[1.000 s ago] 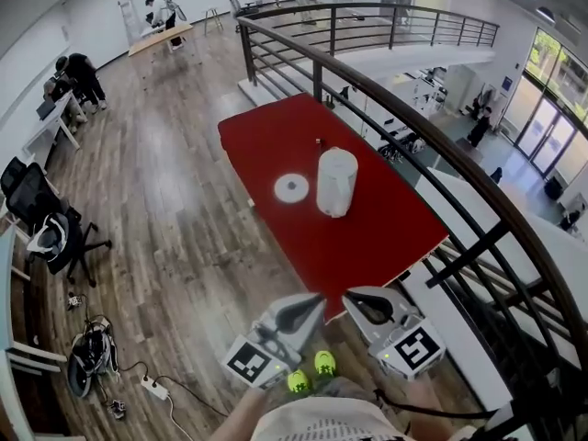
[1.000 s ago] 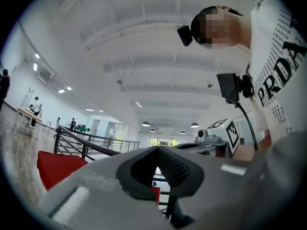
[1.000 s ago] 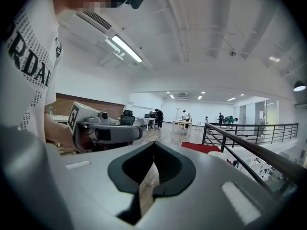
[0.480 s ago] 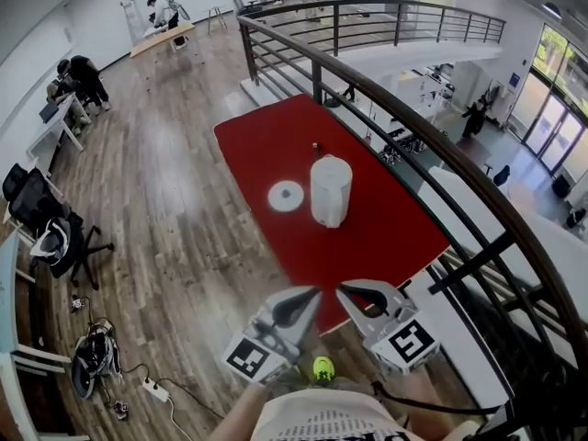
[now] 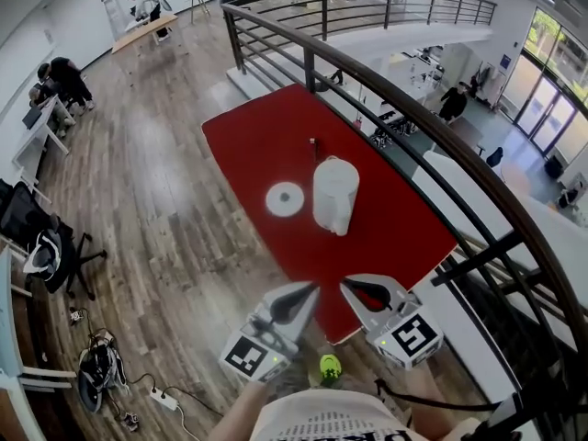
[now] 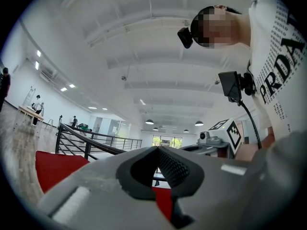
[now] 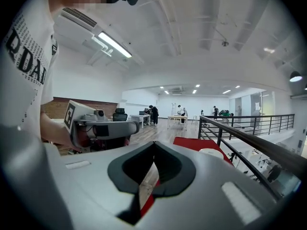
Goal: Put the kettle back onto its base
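Brought nearer the red table (image 5: 257, 145), left gripper (image 5: 310, 289) and right gripper (image 5: 345, 284) are clenched empty, approach judged underway; kettle (image 5: 335, 194) stands just beside its base (image 5: 285, 198), so jaws must be opened for grasping.

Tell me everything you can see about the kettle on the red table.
The kettle is a plain white cylinder, matte like plastic; its handle and spout are not discernible. It stands upright on the red table, just right of its round white base in the head view, not on it. Only the table touches it.
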A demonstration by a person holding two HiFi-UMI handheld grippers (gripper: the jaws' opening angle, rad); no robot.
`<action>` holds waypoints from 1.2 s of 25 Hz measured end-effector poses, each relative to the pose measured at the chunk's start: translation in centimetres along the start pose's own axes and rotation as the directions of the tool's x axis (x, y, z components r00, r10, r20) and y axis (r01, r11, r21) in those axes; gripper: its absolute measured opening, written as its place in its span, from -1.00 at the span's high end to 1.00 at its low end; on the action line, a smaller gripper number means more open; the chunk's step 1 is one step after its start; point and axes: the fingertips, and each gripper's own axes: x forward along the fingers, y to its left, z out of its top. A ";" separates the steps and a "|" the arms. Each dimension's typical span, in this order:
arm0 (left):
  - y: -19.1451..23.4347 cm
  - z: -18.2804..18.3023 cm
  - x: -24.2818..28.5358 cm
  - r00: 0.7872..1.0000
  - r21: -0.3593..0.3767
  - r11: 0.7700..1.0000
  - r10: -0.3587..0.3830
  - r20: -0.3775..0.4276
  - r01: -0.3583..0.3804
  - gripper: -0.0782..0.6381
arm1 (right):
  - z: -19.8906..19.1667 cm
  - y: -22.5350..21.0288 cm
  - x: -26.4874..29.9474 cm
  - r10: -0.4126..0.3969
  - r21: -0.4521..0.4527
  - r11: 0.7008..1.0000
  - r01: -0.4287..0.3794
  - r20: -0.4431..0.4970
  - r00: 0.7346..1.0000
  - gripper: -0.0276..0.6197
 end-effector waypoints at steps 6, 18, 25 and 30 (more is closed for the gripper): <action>4.8 -0.1 1.4 0.996 -0.052 0.994 -0.094 -0.007 0.094 0.79 | -0.2 -2.2 4.6 -0.085 0.037 0.996 0.086 -0.023 0.996 0.89; 12.9 -4.2 3.8 0.985 -0.080 0.984 -0.163 -0.055 0.158 0.79 | -4.4 -8.3 9.5 -0.261 0.091 0.959 0.268 -0.076 0.962 0.89; 14.0 -8.1 7.3 0.983 -0.116 0.979 -0.176 -0.058 0.169 0.79 | -9.3 -13.7 11.2 -0.359 0.128 0.920 0.371 -0.112 0.927 0.47; 14.6 -10.7 7.9 0.978 -0.145 0.975 -0.183 -0.096 0.169 0.79 | -14.4 -16.8 12.3 -0.451 0.118 0.869 0.480 -0.210 0.868 0.26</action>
